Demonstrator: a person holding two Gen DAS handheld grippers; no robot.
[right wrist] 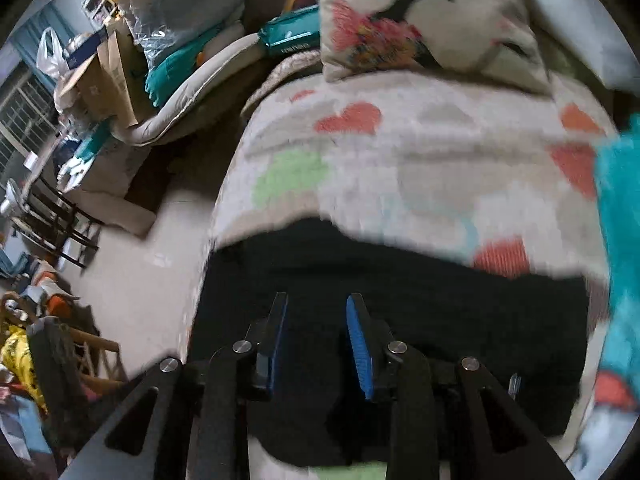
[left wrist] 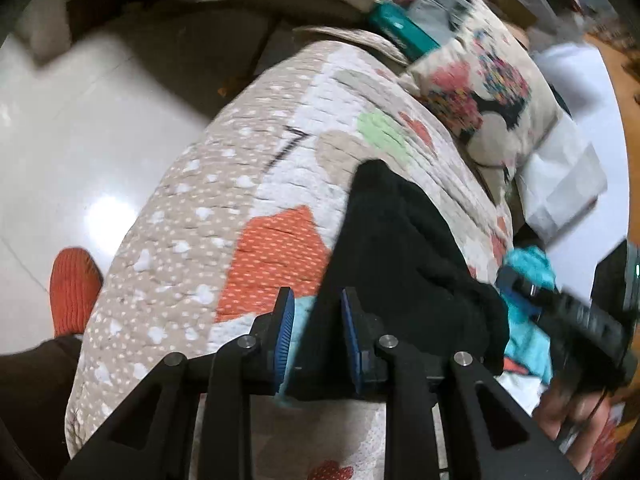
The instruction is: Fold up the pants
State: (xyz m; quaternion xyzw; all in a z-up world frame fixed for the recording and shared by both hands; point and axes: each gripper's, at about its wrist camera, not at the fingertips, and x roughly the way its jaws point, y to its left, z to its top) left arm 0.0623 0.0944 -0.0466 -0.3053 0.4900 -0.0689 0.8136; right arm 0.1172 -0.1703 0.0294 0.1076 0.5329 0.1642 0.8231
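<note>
Black pants lie under both parted tools.

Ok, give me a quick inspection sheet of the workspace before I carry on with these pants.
Surface: patchwork quilt with hearts and dots, draped over a bed or sofa edge.
Job's things: black pants lying on the quilt, seemingly already folded to a compact block; blurred.
Clutter: turquoise garment beside the pants; printed cushion; teal packet behind it.
Grippers: left gripper open over the pants' edge; right gripper open above the pants; neither grips cloth.
Cables: nothing seen.
Surroundings: glossy tiled floor; orange slipper by the bed; cardboard boxes, bags and chairs to one side.
</note>
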